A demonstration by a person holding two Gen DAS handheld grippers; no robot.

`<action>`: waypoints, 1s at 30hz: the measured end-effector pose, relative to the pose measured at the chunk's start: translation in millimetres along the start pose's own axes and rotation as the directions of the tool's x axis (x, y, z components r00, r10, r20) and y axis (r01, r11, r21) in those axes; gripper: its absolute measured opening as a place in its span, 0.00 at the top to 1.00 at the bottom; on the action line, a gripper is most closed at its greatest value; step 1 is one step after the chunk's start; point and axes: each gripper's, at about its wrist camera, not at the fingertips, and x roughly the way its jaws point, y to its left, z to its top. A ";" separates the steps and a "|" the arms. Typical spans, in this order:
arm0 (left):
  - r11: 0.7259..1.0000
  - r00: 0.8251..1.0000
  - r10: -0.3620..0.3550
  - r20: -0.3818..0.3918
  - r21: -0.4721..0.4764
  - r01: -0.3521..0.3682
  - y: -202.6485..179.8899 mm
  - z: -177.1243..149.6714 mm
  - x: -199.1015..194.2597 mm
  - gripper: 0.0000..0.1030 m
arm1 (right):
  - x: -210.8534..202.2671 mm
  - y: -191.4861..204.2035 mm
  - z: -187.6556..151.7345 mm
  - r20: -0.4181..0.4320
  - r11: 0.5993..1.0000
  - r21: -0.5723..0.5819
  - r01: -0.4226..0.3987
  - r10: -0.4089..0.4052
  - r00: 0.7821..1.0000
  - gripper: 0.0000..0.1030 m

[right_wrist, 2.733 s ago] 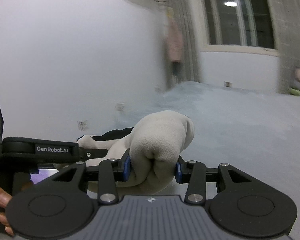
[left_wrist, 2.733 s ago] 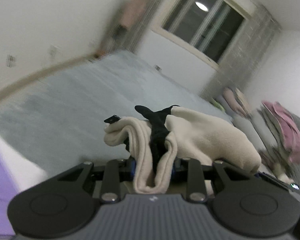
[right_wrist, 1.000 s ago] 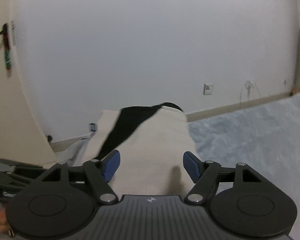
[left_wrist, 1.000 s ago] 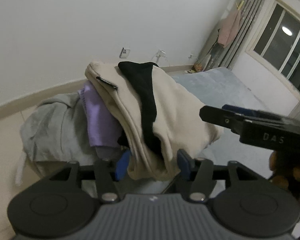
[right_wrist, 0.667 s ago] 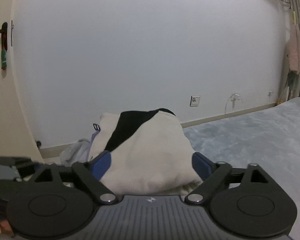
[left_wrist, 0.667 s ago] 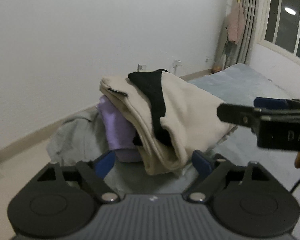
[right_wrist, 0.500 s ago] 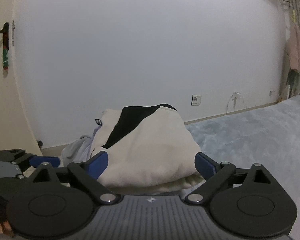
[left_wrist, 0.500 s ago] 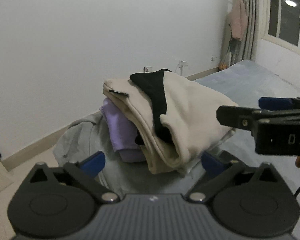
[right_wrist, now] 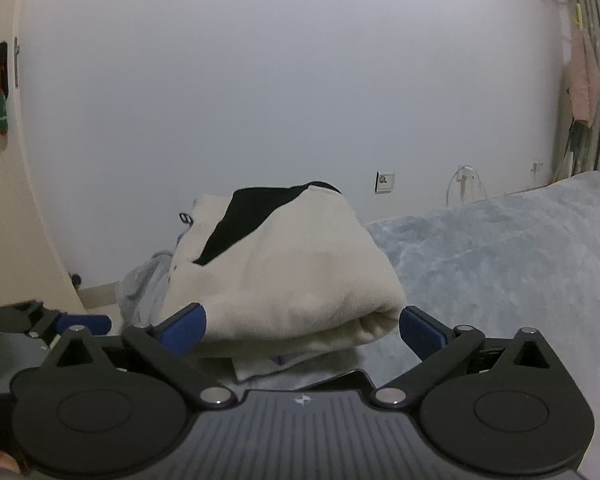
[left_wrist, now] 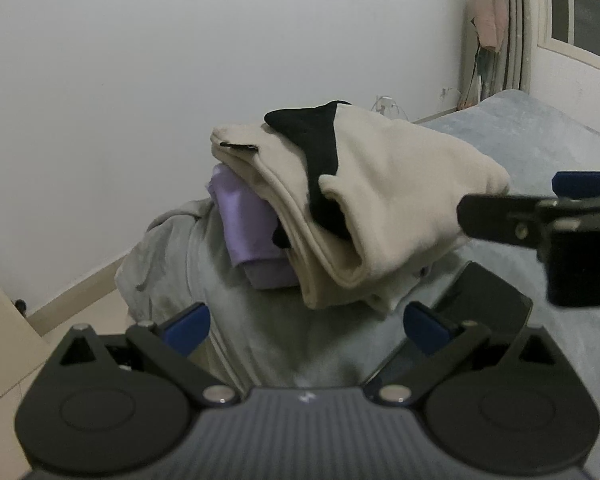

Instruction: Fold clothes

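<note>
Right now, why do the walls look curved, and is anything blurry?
Left wrist view: the fisheye lens bows the wall; the cream garment is sharp, and a ceiling light glares in the window. Right wrist view: same bowing, dim even light, no blur.

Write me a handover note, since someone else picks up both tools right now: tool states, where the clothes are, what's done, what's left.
Left tool: open, jaws just spread, nothing between them.
Right tool: open, jaws just spread, clear of the cloth.
Folded cream garment with black trim lies on top of the purple garment and grey garment, at the edge of the blue-grey bed cover.
Done: cream piece folded, stacked, released.
Left: whether more clothes wait is out of view.
</note>
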 end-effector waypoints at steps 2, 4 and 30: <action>1.000 1.000 -0.002 -0.004 -0.001 0.002 0.0 0.5 -0.2 0.00 | 1.4 1.2 -1.9 -0.001 1.000 -0.004 0.010 -0.010 1.000 0.00; 1.000 1.000 0.001 -0.011 0.003 -0.001 0.4 1.4 1.8 0.00 | 3.5 0.5 -2.5 -0.003 1.000 0.005 0.017 -0.017 1.000 0.00; 0.999 0.999 -0.014 -0.034 0.032 0.015 -3.2 1.6 4.8 0.00 | 8.2 -3.8 -10.1 -0.029 0.998 0.043 0.053 -0.052 0.998 0.00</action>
